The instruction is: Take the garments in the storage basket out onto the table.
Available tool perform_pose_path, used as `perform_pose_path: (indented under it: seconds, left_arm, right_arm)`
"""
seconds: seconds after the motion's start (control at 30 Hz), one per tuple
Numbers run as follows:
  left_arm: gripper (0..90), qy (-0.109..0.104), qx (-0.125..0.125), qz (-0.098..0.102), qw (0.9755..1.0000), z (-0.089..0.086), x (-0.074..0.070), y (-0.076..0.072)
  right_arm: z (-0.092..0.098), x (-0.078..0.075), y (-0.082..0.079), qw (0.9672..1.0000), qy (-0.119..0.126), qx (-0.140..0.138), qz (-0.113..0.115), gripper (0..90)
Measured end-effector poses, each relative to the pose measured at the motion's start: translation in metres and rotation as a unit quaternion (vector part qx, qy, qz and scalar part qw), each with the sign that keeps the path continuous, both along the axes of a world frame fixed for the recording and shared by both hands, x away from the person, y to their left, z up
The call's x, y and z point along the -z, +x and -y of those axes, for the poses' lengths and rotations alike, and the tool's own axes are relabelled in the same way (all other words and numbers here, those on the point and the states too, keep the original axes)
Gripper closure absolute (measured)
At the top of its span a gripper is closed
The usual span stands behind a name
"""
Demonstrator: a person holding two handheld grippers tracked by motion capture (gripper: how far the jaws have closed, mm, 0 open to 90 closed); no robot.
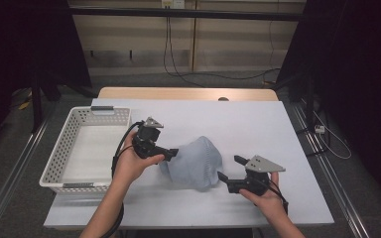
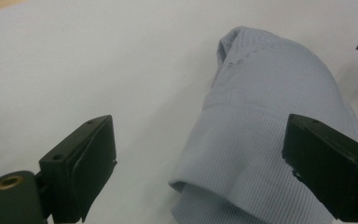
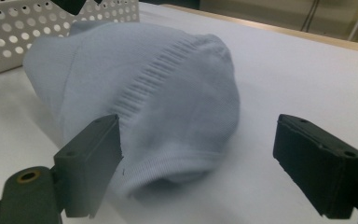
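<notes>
Knit hat (image 1: 194, 163) on tabletop (image 1: 258, 124); left claw (image 1: 171, 153) and right claw (image 1: 227, 173) both spread wide, gripping nothing.

Knit hat (image 1: 194, 163) lies mid-frame on the table (image 1: 258, 124); basket (image 1: 62, 153) sits at its left; left gripper (image 1: 171, 153) touches its left edge; right gripper (image 1: 228, 168) sits lower right, just beside it.

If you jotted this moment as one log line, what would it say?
left gripper: open, at knit hat | right gripper: open, beside hat | hat: on table | basket: left
</notes>
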State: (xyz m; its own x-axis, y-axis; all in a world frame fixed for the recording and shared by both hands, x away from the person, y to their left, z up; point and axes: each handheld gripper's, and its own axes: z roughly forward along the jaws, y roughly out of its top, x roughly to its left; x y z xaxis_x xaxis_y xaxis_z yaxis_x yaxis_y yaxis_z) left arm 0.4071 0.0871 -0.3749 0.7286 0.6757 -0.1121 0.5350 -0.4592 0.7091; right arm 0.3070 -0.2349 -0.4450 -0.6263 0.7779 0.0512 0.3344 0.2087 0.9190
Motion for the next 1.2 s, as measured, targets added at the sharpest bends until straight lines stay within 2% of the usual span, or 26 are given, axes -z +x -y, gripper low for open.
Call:
perform_pose_path:
  seconds: [0.07,0.17,0.27,0.3,0.47,0.53,0.63,0.8,0.97,1.2]
  left_arm:
    - [9.8,-0.009,-0.004,-0.003,0.9999,-0.001,0.0,0.0]
    - [9.8,-0.01,-0.008,-0.008,0.9999,-0.003,0.002,0.002]
    - [9.9,-0.005,-0.012,-0.005,0.9999,-0.005,0.003,0.002]
    - [9.9,-0.005,-0.014,-0.007,0.9999,-0.006,0.003,0.002]
    - [9.9,-0.006,-0.021,-0.002,0.9998,-0.005,0.003,0.002]
    - [10.0,-0.004,-0.019,0.0,0.9998,-0.004,0.003,0.001]
    - [10.1,-0.003,-0.013,-0.001,0.9999,-0.003,0.003,0.0]
    - [10.2,-0.01,-0.013,0.0,0.9999,-0.002,0.003,-0.002]
    - [10.2,-0.01,-0.007,0.0,0.9999,-0.003,0.003,-0.002]
    - [10.2,-0.015,-0.007,0.0,0.9999,-0.001,0.004,-0.003]
  right_arm:
    - [-0.007,0.0,0.006,1.0,-0.002,-0.007,-0.003,18.3]
    - [-0.016,0.001,0.017,0.9996,-0.01,-0.016,-0.019,24.3]
    - [-0.022,0.005,0.025,0.998,-0.014,-0.032,-0.054,39.1]
    - [-0.023,0.006,0.026,0.9968,-0.02,-0.037,-0.067,47.5]
    - [-0.027,0.009,0.029,0.9926,-0.036,-0.064,-0.097,81.2]
    - [-0.027,0.009,0.029,0.9917,-0.037,-0.067,-0.104,88.0]
    - [-0.026,0.008,0.027,0.992,-0.033,-0.059,-0.107,90.0]
    - [-0.017,-0.001,0.025,0.995,-0.017,-0.038,-0.091,90.0]
    - [0.004,-0.011,0.025,0.9969,0.012,-0.011,-0.077,90.0]
    - [0.032,-0.017,0.024,0.9969,0.024,0.031,-0.069,90.0]
